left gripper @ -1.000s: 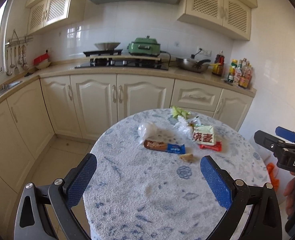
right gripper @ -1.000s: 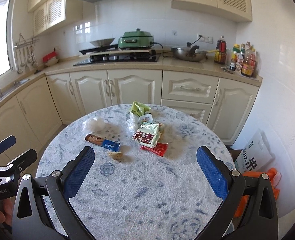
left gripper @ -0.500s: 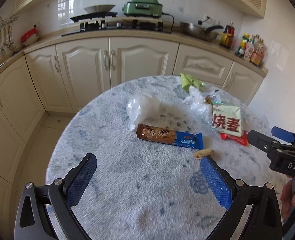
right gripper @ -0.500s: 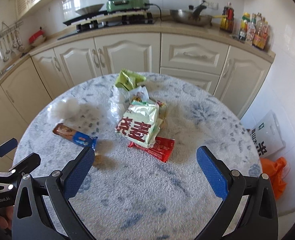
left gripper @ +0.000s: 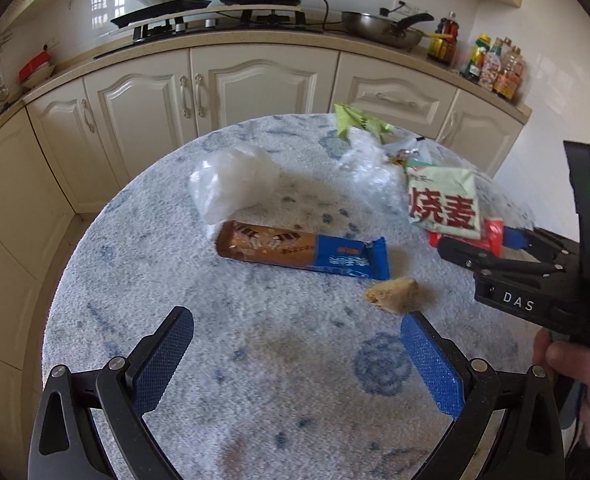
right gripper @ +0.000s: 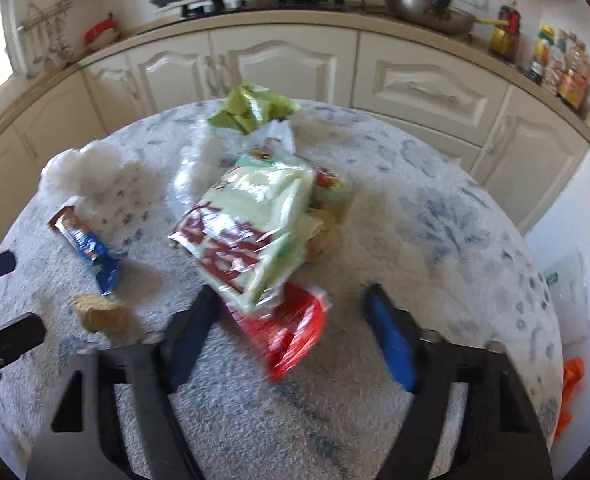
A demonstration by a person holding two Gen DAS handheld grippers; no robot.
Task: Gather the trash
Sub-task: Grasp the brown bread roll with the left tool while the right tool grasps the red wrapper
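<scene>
Evidently, in the left wrist view the left gripper [left gripper: 295, 356] hung with jaws wide apart, the brown-and-blue wrapper [left gripper: 301, 250] lying crosswise ahead near the table [left gripper: 143, 280] centre. In the right wrist view the right gripper [right gripper: 291, 328] was closing, the red packet [right gripper: 291, 330] between its jaws, untouched.

Round table [left gripper: 255, 380] with wrappers [left gripper: 301, 251], crumb [left gripper: 393, 294].

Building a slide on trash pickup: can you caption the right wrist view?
Right gripper closing around a red wrapper under a pale green snack bag on the round table.
</scene>
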